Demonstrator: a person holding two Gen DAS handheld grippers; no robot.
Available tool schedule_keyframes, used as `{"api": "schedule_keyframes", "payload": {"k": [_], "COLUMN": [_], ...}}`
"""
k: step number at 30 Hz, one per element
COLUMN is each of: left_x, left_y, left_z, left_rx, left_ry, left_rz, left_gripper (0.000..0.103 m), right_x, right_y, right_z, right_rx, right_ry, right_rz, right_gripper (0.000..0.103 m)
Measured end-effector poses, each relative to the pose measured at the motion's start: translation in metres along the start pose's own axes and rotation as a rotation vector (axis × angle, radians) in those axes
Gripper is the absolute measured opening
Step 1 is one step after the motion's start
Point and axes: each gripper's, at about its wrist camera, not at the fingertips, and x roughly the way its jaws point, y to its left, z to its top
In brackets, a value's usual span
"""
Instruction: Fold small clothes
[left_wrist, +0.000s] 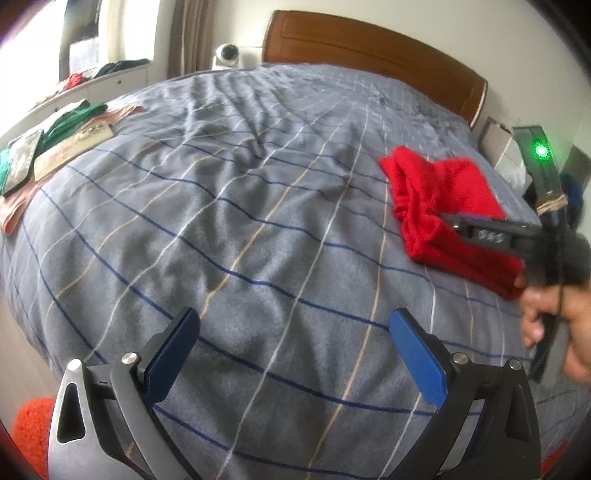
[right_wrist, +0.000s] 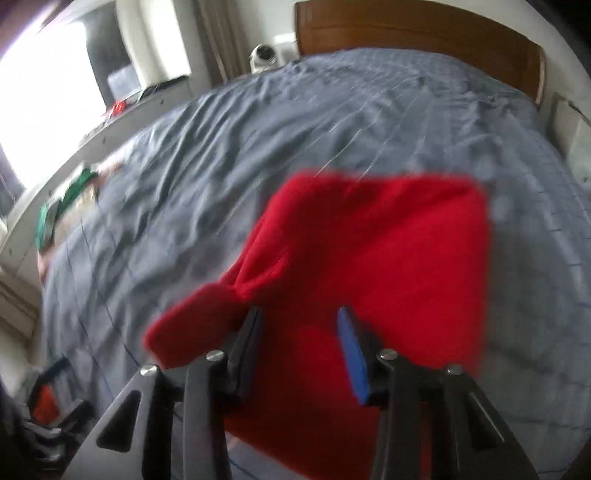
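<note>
A red garment (left_wrist: 443, 206), partly folded, lies on the right side of a bed covered in a grey quilt with blue, white and tan lines (left_wrist: 258, 206). The right gripper (right_wrist: 299, 317), held in a person's hand (left_wrist: 554, 325), sits low over the near part of the red cloth, its jaws partly apart with the blue pads on either side of a strip of the fabric; the blurred right wrist view does not show whether the pads press on it. The left gripper (left_wrist: 293, 325) hovers over bare quilt near the foot of the bed, its jaws wide apart and holding nothing, well apart from the red garment. At the far left edge of the bed lie green clothes (left_wrist: 72, 118) on a pink cloth (left_wrist: 122, 110). A wooden headboard (left_wrist: 369, 51) stands at the far end, with a small white camera (left_wrist: 227, 55) beside it.
</note>
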Motion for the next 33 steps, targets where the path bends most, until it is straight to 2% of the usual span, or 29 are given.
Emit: {"api": "schedule_keyframes", "payload": {"k": [4,6,10,14,16,19,20,24,26,28,33], "left_x": [0.005,0.005,0.004,0.006,0.006,0.006,0.006,0.006,0.008,0.009,0.007], "left_y": [-0.001,-0.001,-0.005,-0.009,-0.01,-0.01,-0.011,-0.01,-0.009,-0.01,-0.012], "left_z": [0.0,0.0,0.001,-0.001,-0.001,-0.002,-0.002,-0.004,-0.004,-0.003,-0.005], "left_rx": [0.008,0.006,0.014,0.035,0.041,0.044,0.045,0.046,0.044,0.047,0.063], "left_ry": [0.025,0.027,0.03,0.037,0.041,0.043,0.043,0.044,0.046,0.046,0.04], "left_rz": [-0.002,-0.003,-0.018,-0.018,-0.016,-0.014,-0.012,-0.006,-0.001,0.003,-0.006], "left_gripper": [0.102,0.102,0.102,0.102,0.102,0.102,0.102,0.102,0.102,0.102,0.102], "right_x": [-0.006,-0.014,-0.053,-0.079,-0.073,-0.043,-0.038,-0.048,-0.064,-0.071,-0.04], "right_y": [0.021,0.018,0.001,-0.026,-0.039,-0.052,-0.052,-0.041,-0.03,-0.014,0.027], "right_z": [-0.001,0.003,0.005,-0.004,-0.016,-0.033,-0.037,-0.031,-0.019,-0.003,0.019], "right_rx": [-0.109,-0.129,-0.053,0.056,0.108,0.184,0.185,0.151,0.141,0.103,0.044], "right_ry": [-0.03,-0.033,-0.124,-0.207,-0.192,-0.075,-0.062,-0.096,-0.17,-0.22,-0.224], "right_rz": [-0.11,-0.106,-0.067,-0.108,-0.136,-0.092,-0.095,-0.171,-0.205,-0.165,-0.046], "right_gripper": [0.042,0.042,0.043,0.047,0.049,0.05,0.051,0.05,0.05,0.05,0.05]}}
